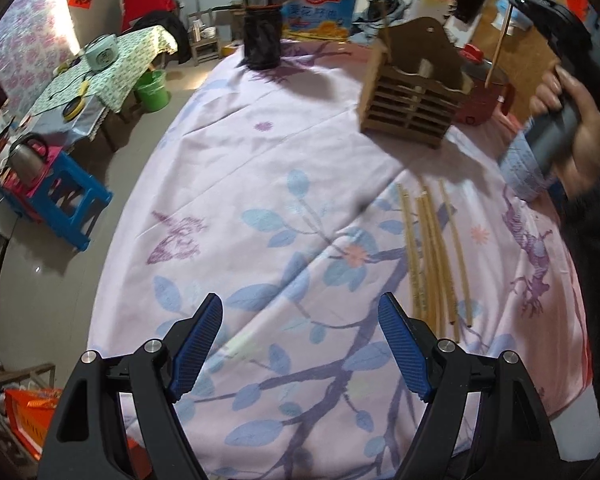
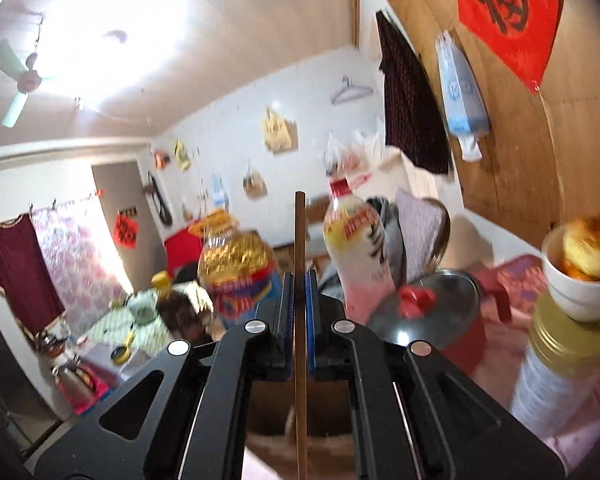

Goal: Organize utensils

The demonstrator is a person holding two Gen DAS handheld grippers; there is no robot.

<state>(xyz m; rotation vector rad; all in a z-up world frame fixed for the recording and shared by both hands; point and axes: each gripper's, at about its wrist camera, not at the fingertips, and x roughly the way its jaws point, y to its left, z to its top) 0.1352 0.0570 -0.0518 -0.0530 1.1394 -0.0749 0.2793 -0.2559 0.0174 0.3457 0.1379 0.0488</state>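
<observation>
My right gripper (image 2: 299, 280) is clamped tight on 1 chopstick (image 2: 299, 232), holding it upright above the holder (image 1: 410, 92). Left gripper (image 1: 300, 344) hangs wide open, empty, near the other chopsticks (image 1: 434, 256) on the tablecloth (image 1: 260, 184).

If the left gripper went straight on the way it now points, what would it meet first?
Most likely the bare floral tablecloth: the open left gripper points down at it with nothing between its fingers. The loose chopsticks lie off to the right of that line.

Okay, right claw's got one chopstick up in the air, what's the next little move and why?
Probably bring the right claw over the wooden holder and point the chopstick down into it: the chopstick is pinched upright, the holder stands open-topped, and more chopsticks wait on the cloth.
</observation>
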